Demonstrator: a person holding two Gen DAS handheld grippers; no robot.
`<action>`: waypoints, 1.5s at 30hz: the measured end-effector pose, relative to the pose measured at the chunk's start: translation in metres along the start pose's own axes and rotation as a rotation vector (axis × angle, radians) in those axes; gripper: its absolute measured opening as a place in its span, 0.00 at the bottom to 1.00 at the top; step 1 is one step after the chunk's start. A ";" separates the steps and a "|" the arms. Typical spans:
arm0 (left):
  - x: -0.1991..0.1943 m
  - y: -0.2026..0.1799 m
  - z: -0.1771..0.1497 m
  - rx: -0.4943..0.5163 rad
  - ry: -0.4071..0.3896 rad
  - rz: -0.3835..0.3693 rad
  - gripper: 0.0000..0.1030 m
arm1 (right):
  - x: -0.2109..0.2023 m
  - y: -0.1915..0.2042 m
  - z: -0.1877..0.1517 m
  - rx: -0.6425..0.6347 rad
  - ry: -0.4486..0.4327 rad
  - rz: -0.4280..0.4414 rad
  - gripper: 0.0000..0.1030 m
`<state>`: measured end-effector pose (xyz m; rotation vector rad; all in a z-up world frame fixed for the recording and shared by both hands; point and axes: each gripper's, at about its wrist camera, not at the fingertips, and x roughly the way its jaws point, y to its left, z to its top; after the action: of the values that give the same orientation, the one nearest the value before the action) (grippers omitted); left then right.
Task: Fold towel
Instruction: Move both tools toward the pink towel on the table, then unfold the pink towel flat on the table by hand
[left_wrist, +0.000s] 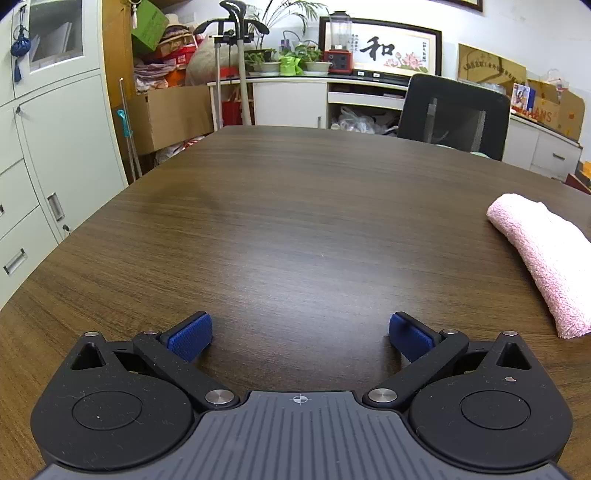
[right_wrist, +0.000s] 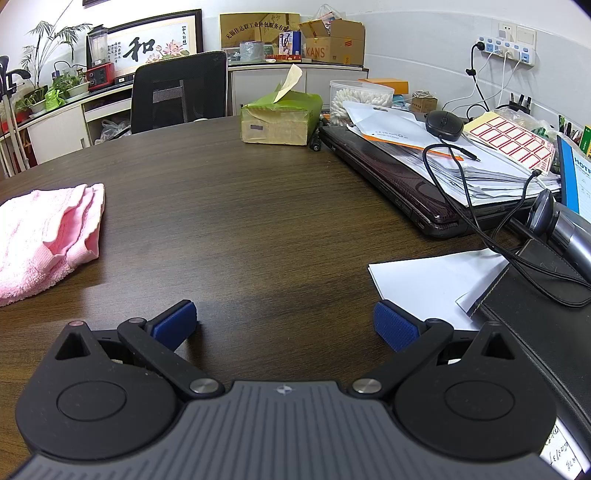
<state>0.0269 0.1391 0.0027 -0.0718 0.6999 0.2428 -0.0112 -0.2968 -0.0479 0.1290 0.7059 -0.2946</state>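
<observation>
A pink towel (left_wrist: 543, 254) lies folded into a thick bundle on the dark wooden table (left_wrist: 277, 221), at the right edge of the left wrist view. It also shows at the left of the right wrist view (right_wrist: 44, 240), with its layered edges facing right. My left gripper (left_wrist: 300, 334) is open and empty, low over the table, to the left of the towel. My right gripper (right_wrist: 285, 323) is open and empty, low over the table (right_wrist: 240, 206), to the right of the towel.
A black office chair (left_wrist: 454, 114) stands at the table's far side. A green tissue pack (right_wrist: 279, 120), a laptop with stacked papers (right_wrist: 424, 166), a mouse (right_wrist: 443, 123), cables, a white sheet (right_wrist: 432, 280) and a black pad (right_wrist: 546, 321) crowd the right. Cabinets (left_wrist: 55, 147) stand left.
</observation>
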 end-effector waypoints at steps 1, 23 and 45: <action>0.000 0.000 0.000 -0.001 0.000 0.000 1.00 | 0.000 0.000 0.000 0.000 0.000 0.000 1.00; -0.002 -0.003 -0.002 -0.013 0.002 0.018 1.00 | 0.000 0.000 0.000 0.000 0.000 0.000 1.00; -0.003 -0.002 -0.001 -0.012 0.003 0.018 1.00 | 0.000 0.000 0.000 0.000 0.000 0.000 1.00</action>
<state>0.0248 0.1365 0.0034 -0.0777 0.7020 0.2644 -0.0114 -0.2966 -0.0478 0.1292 0.7058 -0.2947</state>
